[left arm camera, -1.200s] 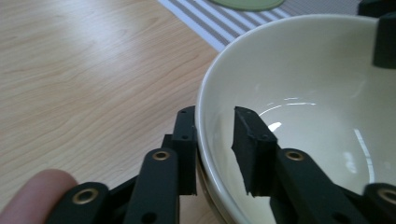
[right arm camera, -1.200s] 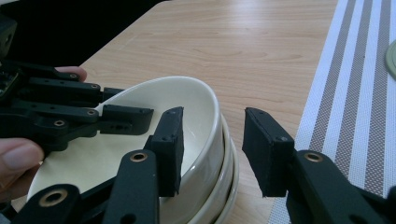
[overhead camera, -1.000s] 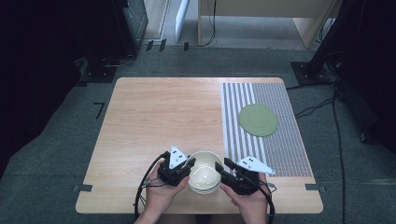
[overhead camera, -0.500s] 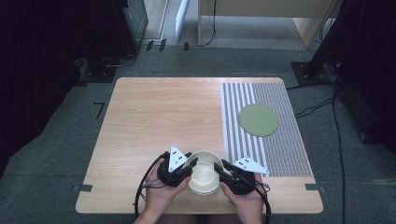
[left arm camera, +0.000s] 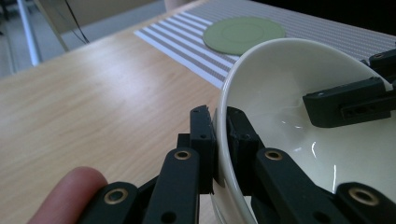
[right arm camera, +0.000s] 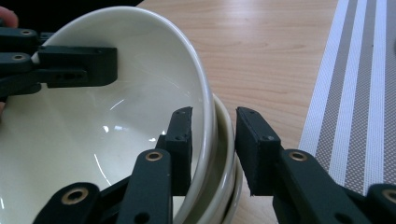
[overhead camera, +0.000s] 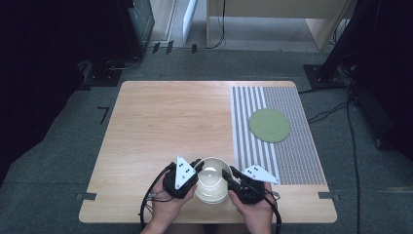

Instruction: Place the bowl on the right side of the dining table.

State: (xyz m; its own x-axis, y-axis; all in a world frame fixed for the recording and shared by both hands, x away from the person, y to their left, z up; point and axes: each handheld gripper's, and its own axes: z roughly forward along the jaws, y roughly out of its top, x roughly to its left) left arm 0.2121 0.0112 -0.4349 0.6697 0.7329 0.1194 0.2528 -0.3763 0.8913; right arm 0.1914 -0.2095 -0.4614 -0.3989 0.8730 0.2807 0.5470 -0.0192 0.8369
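A stack of cream bowls [overhead camera: 213, 184] sits near the table's front edge between both hands. My left gripper [overhead camera: 198, 167] [left arm camera: 220, 135] is shut on the left rim of the top bowl [left arm camera: 299, 70], one jaw inside and one outside. That bowl is tilted, its left side raised off the bowls under it. My right gripper [overhead camera: 228, 174] [right arm camera: 214, 135] straddles the stack's right rims [right arm camera: 219, 140]. Its jaws have just been closing, and now the inner pad is pressed inside the top bowl and the outer pad is against the lower bowls.
A green round plate [overhead camera: 269, 125] [left arm camera: 243, 34] lies on a grey striped mat [overhead camera: 292, 156] [right arm camera: 355, 93] covering the table's right part. Bare wood [overhead camera: 170, 122] stretches to the left and behind the bowls. The table's front edge is right by the hands.
The top bowl has tipped up at its left side since the first frame. Both hands stay in nearly the same place beside the stack.
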